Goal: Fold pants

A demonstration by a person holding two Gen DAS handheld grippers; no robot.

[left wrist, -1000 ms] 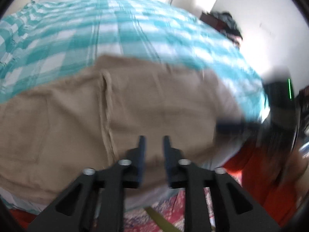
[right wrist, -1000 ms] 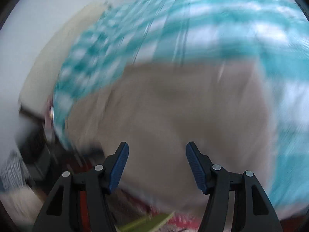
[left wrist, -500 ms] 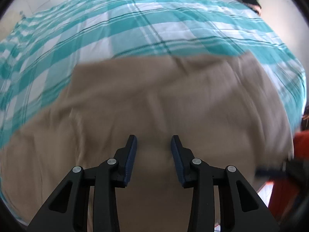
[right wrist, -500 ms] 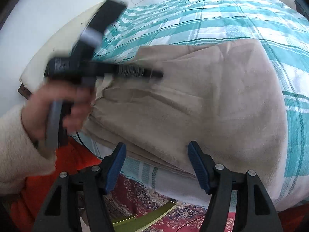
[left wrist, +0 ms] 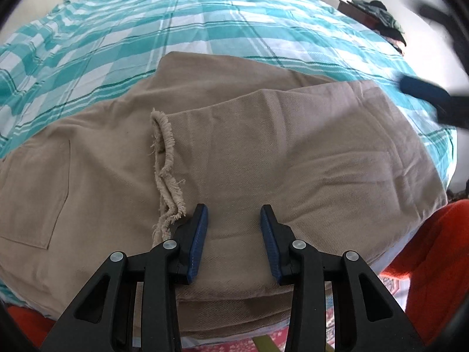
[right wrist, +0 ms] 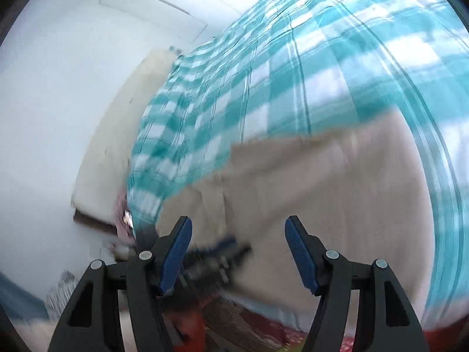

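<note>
Pants: beige pants lie folded in stacked layers at the near edge of the bed, which wears a teal-and-white checked cover.
Long axis: along that near edge, left to right; the frayed hem lies on top at mid-length.
Left gripper: jaws partly apart just over the top layer, gripping nothing.
Right gripper: jaws have just been opening, now wide, nothing between them.
Left wrist view only: sharp; hem, patch pocket, right gripper blurred at the right.
Right wrist view only: smeared; white wall beside the bed's left edge.
</note>
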